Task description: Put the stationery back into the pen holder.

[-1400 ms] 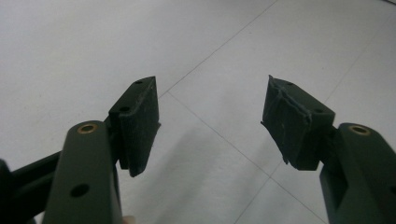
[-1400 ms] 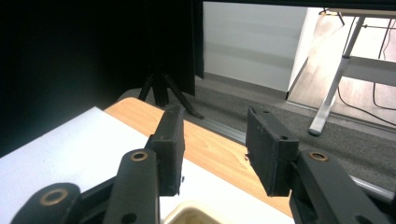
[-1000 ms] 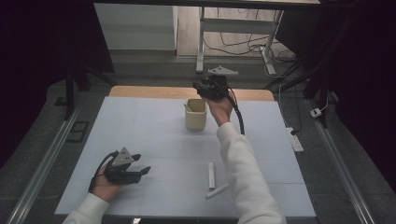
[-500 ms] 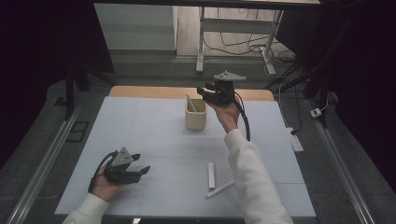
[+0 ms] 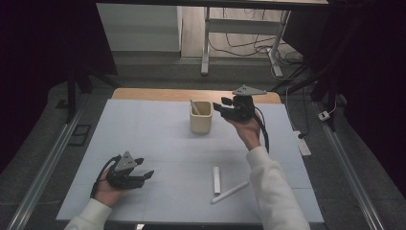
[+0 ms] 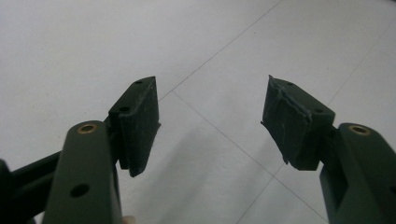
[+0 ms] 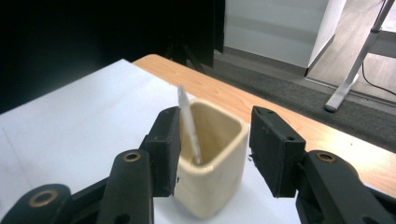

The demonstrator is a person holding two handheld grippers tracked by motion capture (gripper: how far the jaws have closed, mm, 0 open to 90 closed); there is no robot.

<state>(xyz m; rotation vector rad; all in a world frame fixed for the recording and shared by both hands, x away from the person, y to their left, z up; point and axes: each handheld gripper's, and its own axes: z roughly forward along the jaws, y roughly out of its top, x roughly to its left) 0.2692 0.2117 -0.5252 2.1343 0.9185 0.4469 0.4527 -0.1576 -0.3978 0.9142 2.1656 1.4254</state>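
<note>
Two white sticks (image 5: 217,179) lie near tabletop's front edge, w/ one in cup (image 5: 200,117) toward back edge. Prob. light, stiff, slick — pinch mid-length. Right tool (image 5: 221,106), left tool (image 5: 146,173): both apart, empty.

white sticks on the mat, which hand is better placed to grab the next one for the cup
Probably the left. The left gripper rests low on the mat with open, empty jaws, level with the two white sticks. The right gripper is raised beside the cup, farther from them.
</note>
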